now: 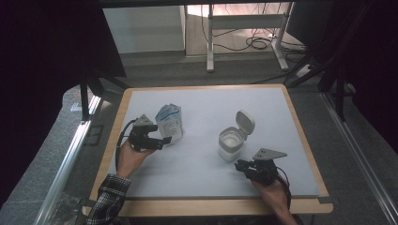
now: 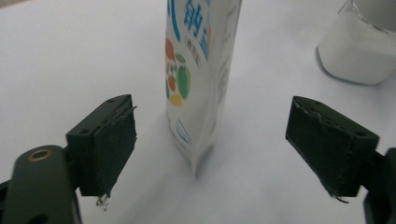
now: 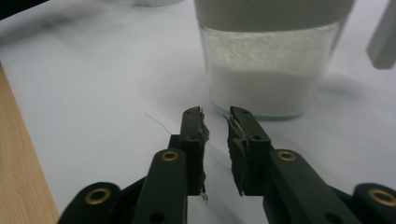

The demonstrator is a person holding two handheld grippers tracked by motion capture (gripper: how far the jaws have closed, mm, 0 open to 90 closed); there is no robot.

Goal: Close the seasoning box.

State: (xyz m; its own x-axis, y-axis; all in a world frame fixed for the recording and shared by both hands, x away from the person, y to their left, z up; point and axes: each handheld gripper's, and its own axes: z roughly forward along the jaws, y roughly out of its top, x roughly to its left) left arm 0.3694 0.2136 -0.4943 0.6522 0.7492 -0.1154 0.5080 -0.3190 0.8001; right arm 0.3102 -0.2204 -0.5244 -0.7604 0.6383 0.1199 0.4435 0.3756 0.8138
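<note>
In the high view, the left gripper [image 1: 165, 140] sits at centre left of the frame, just beside the base of an upright printed pouch [image 1: 170, 120] on the pale mat [image 1: 197, 159], while the right gripper [image 1: 240, 165] rests at lower right, just in front of a clear jar [image 1: 231, 143] of white powder with its flip lid [image 1: 246, 123] standing open. In the left gripper view, the jaws stand wide apart, holding nothing, with the pouch [image 2: 198, 79] between them but farther ahead, mid-frame. To grasp it well, I judge the gripper should slide forward until the pads flank the pouch's lower body, then close gently so the soft pack does not buckle or tip. In the right gripper view, the jaws are nearly closed with a slim gap, empty, pointing at the jar [image 3: 268, 65] at upper centre.
</note>
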